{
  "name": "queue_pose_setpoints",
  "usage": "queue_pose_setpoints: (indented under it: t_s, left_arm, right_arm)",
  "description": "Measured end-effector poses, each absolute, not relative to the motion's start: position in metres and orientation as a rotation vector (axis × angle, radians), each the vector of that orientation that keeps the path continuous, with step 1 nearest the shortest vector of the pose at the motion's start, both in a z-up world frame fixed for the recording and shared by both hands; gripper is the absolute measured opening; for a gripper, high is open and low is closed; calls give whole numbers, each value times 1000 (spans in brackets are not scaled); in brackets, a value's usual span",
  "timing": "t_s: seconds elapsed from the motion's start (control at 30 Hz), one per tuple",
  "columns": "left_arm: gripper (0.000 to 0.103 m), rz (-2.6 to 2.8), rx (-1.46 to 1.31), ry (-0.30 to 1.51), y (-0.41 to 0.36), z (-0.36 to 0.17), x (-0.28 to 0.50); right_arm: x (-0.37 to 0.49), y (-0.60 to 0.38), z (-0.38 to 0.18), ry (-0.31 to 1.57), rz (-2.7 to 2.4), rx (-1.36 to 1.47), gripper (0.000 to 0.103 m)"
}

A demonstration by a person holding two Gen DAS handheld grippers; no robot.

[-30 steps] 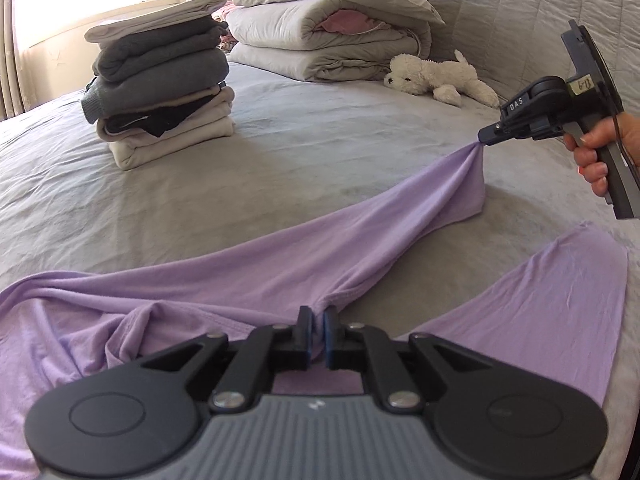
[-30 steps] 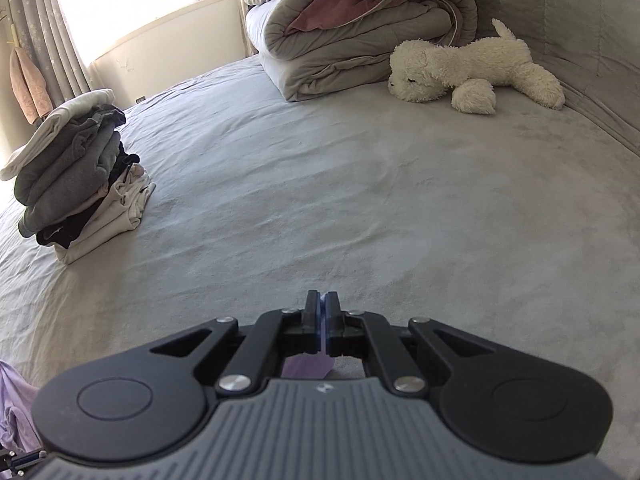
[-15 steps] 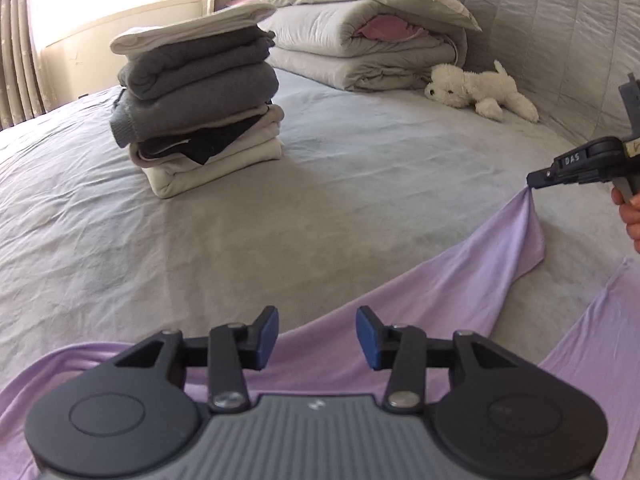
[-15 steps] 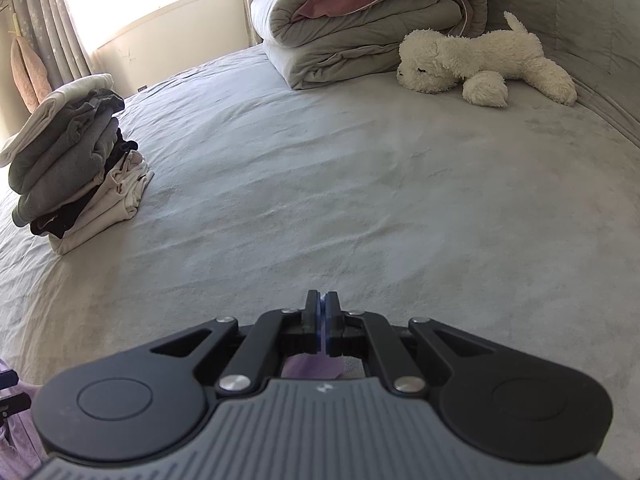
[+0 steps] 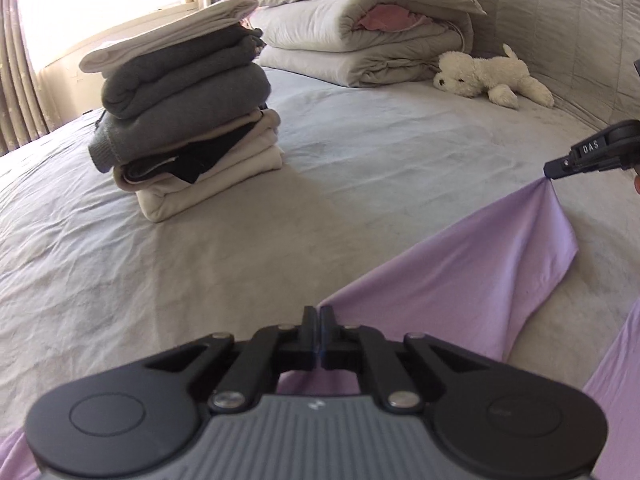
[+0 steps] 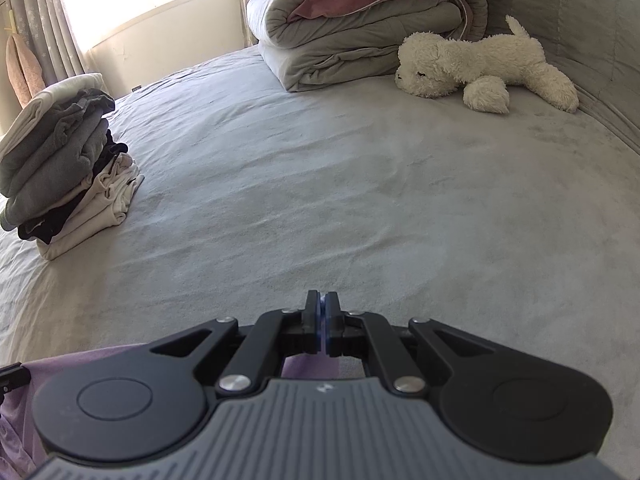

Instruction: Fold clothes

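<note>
Lilac jersey garment (image 5: 460, 280) hangs taut between left gripper (image 5: 319, 330) and right gripper (image 6: 321, 326), both clamped on its edge; thin bites, so further pulling likely slips one free.

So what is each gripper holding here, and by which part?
Both hold the purple garment: the right gripper pinches a bunched corner, the left gripper is shut on its near edge.

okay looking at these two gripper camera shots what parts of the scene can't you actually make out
- Lilac garment: the left wrist view's edges and left gripper body hide most of it; kind unclear.
- Right gripper pinch: its own body hides the cloth.
- Hand: cut by the left view's right edge.
- Folded stack: individual garments unclear.
</note>
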State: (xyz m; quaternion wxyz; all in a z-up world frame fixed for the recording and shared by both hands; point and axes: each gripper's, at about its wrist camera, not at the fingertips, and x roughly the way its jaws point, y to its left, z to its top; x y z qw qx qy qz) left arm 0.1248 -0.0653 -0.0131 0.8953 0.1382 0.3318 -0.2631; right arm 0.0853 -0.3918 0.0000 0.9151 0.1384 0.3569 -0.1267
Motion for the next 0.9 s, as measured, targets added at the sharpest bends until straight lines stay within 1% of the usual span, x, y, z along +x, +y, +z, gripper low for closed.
queue_pose_setpoints:
  t_s: [0.2, 0.43, 0.7, 0.73, 0.8, 0.87, 0.9]
  left_arm:
    - [1, -473, 270, 658, -71, -15, 149]
    - [1, -359, 263, 622, -82, -25, 176]
    - [3, -304, 267, 660, -88, -40, 198]
    - [4, -309, 269, 658, -88, -39, 197]
    - [11, -325, 264, 655, -88, -36, 194]
    - [24, -352, 237, 651, -85, -30, 188]
    - [26, -364, 227, 644, -85, -27, 184]
  right_arm:
    - [118, -391, 1, 738, -270, 246, 2]
    - [163, -383, -10, 737, -267, 176, 2]
    - [193, -379, -26, 736, -194, 146, 3]
    - [194, -380, -28, 743, -177, 147, 5]
    - [188, -388, -23, 750, -159, 168, 13]
    - [181, -396, -18, 757, -141, 191, 16]
    - [176, -401, -16, 757, -142, 207, 21]
